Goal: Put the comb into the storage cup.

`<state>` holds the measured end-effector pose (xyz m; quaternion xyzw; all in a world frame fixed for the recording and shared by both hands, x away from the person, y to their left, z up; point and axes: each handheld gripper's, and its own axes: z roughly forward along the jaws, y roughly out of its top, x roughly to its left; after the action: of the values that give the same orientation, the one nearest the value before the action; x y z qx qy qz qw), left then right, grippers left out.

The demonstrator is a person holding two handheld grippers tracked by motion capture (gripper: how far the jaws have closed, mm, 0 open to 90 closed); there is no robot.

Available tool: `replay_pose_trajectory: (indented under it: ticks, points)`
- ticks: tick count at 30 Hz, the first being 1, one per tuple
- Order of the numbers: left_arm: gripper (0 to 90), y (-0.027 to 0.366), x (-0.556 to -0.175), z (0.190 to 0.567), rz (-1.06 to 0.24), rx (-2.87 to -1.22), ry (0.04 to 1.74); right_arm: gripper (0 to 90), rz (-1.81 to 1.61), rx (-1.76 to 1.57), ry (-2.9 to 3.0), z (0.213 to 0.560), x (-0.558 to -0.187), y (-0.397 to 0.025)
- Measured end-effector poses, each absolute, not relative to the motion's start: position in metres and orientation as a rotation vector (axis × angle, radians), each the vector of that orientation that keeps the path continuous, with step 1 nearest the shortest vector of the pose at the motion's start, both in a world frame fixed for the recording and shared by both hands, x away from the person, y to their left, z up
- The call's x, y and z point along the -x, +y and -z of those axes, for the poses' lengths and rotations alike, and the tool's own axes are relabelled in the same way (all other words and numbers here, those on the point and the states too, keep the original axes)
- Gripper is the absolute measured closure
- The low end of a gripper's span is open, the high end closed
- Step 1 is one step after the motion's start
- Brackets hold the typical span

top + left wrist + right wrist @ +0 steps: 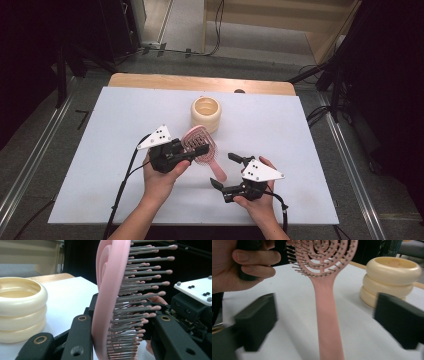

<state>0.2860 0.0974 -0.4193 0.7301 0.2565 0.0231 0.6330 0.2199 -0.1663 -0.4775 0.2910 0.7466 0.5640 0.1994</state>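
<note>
A round cream pot (pixel 206 113) with ringed sides stands on the white table (pixel 280 130), toward twelve o'clock. Behind the table, black cables (pixel 200 50) lie on the grey floor (pixel 45 150).

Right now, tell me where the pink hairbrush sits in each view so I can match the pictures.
High view: the pink hairbrush lies mid-table, its head in the left gripper, its handle pointing toward the right gripper.
Left gripper view: the brush stands edge-on at centre, clamped between the black fingers.
Right gripper view: handle runs up the middle, head at the top.
Shared landmark: the cream ringed cup, beyond the brush.
</note>
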Motion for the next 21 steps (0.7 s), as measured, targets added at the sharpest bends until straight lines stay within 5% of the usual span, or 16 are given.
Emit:
replay_pose_trajectory:
  ticks: [21]
  points:
    - [64.8,0.108,-0.298,0.414,-0.068,-1.659,0.608,0.0,-1.519,-0.901,2.036,0.487,-0.209,-0.22]
